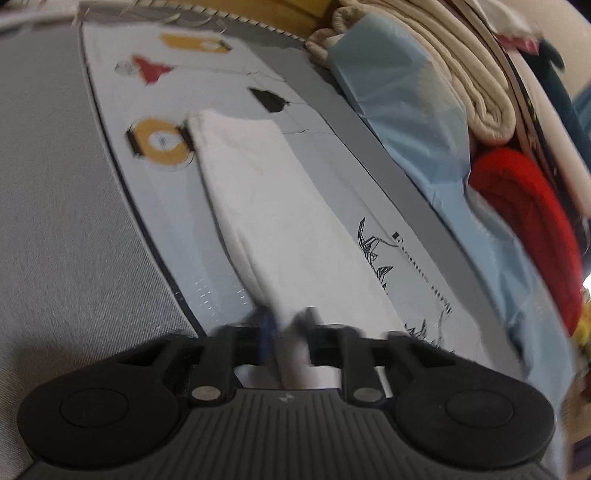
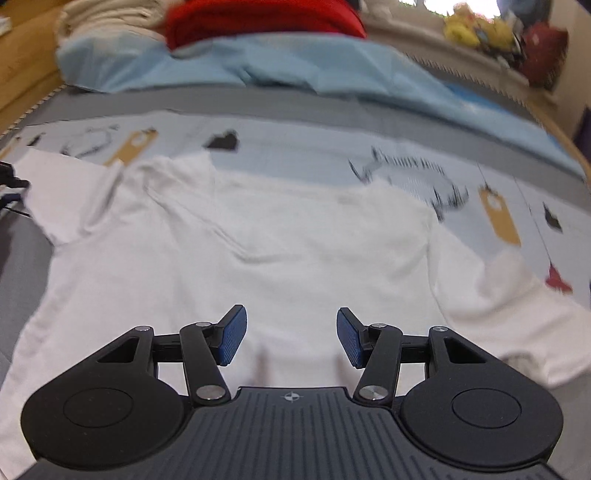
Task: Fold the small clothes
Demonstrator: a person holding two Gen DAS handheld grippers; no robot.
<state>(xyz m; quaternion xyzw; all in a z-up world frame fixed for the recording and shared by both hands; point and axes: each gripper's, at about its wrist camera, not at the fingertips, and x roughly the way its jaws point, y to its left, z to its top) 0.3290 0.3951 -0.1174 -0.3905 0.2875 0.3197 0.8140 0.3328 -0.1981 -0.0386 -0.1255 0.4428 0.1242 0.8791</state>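
A small white T-shirt (image 2: 295, 240) lies spread on a pale printed sheet (image 2: 295, 147), both sleeves out to the sides. My right gripper (image 2: 291, 336) is open and empty, hovering just above the shirt's near middle. In the left wrist view the same shirt (image 1: 280, 206) shows as a long white strip running away from me. My left gripper (image 1: 288, 332) is shut on the shirt's near edge; a blue pad (image 1: 267, 336) shows beside the pinched cloth. The left gripper's tip also shows at the far left edge of the right wrist view (image 2: 11, 181).
The sheet (image 1: 122, 92) carries orange, red and black prints and lies on a grey surface (image 1: 55, 221). Beyond it are a light blue cloth (image 1: 406, 122), rolled cream bedding (image 1: 461, 74) and a red fabric bundle (image 1: 528, 221). A cluttered ledge (image 2: 498, 33) stands far right.
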